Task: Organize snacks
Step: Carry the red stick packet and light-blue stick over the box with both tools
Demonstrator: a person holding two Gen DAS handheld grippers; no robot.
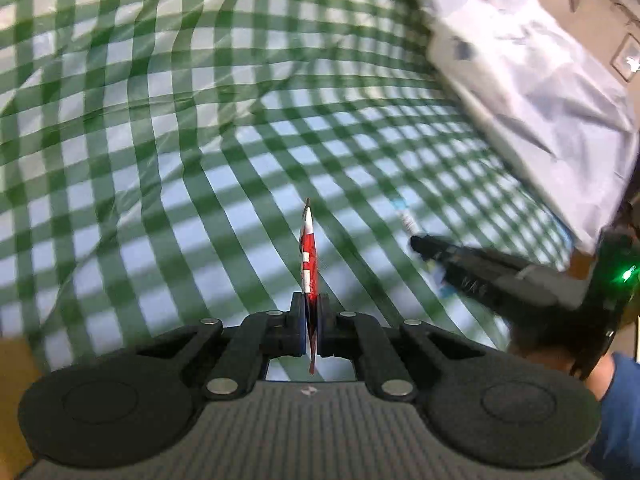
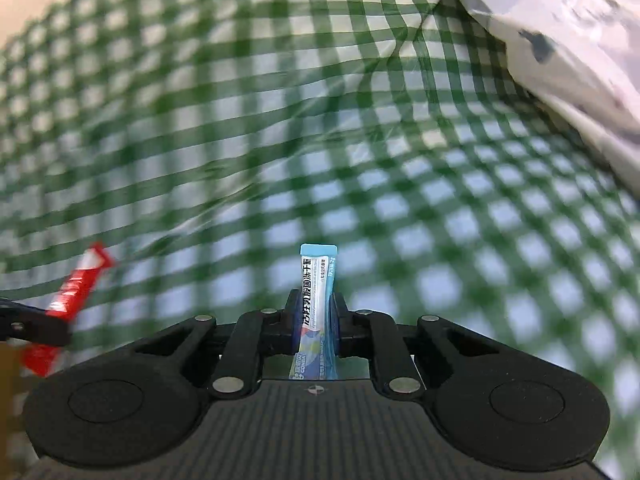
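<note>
My left gripper [image 1: 310,304] is shut on a thin red and white snack packet [image 1: 309,256], seen edge-on and sticking up past the fingertips. My right gripper [image 2: 316,308] is shut on a blue and white snack stick [image 2: 318,276] with dark print, which stands upright between the pads. In the left wrist view the right gripper [image 1: 418,245] reaches in from the lower right, blurred, with the blue stick [image 1: 404,216] at its tip. In the right wrist view the red packet [image 2: 76,286] shows at the left edge, held by the left gripper's dark fingers [image 2: 36,326].
A wrinkled green and white checked cloth [image 1: 200,120] covers the surface below both grippers. A pale blue-white bag or pillow [image 1: 540,80] lies along the right side, also seen as the pale bag [image 2: 560,32] at the upper right. A blue sleeve [image 1: 620,400] shows at the lower right.
</note>
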